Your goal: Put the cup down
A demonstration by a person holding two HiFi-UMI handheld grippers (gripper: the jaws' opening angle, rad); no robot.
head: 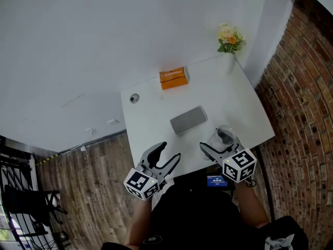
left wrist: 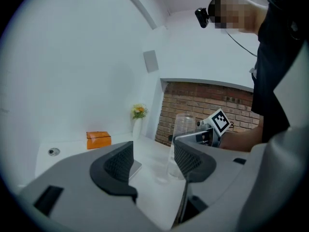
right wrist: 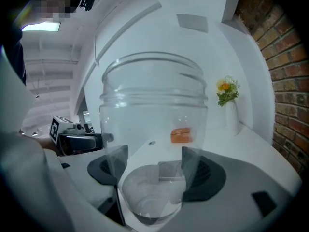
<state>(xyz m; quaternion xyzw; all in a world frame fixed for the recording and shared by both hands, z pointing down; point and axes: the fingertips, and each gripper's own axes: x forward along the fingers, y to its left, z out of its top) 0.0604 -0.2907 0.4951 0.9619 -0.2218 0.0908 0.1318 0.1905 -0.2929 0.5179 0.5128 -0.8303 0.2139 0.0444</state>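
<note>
cup held over the front of the tabletop

the right gripper is grasping a clear cup, and its jaws are pressing on the two sides of the cup's lower part. in the right gripper view the cup is filling the space between the jaws and it is looking empty. in the left gripper view the cup is standing upright with its base down at the white tabletop, near the front edge; i cannot tell if the base is touching the surface.

the left gripper is hovering at the front edge of the tabletop, well apart from the cup. its jaws are standing released, with nothing between them.

a grey flat pad is lying in the middle of the tabletop, just behind the cup. an orange box is sitting at the far edge, a vase with flowers is standing at the far right corner, and a small round thing is lying at the far left.
</note>
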